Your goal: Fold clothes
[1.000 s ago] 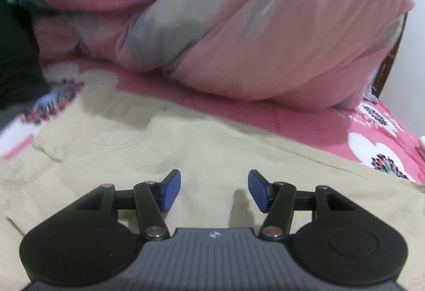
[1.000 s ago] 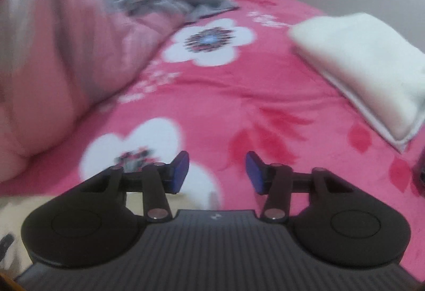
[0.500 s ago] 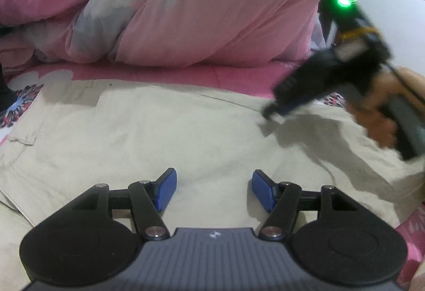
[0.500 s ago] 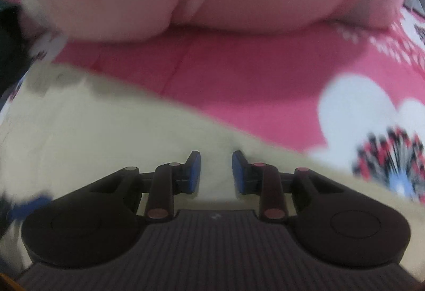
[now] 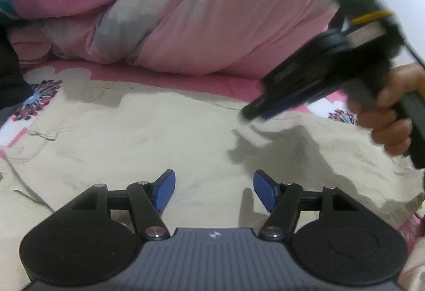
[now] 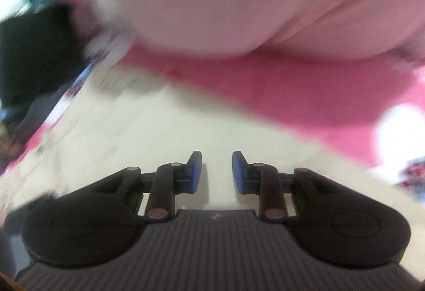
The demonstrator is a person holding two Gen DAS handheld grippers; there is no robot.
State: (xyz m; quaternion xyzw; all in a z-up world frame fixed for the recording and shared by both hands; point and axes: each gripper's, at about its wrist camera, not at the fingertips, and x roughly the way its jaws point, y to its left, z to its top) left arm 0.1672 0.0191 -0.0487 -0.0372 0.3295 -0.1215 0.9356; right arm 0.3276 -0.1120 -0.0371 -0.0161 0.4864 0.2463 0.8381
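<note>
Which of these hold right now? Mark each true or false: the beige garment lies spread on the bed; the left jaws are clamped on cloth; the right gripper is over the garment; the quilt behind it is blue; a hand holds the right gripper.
1. The beige garment lies spread on the bed. True.
2. The left gripper has its jaws clamped on cloth. False: the jaws stand apart with nothing between them.
3. The right gripper is over the garment. True, near its far edge.
4. The quilt behind the garment is blue. False: it is pink with grey patches.
5. A hand holds the right gripper. True.
</note>
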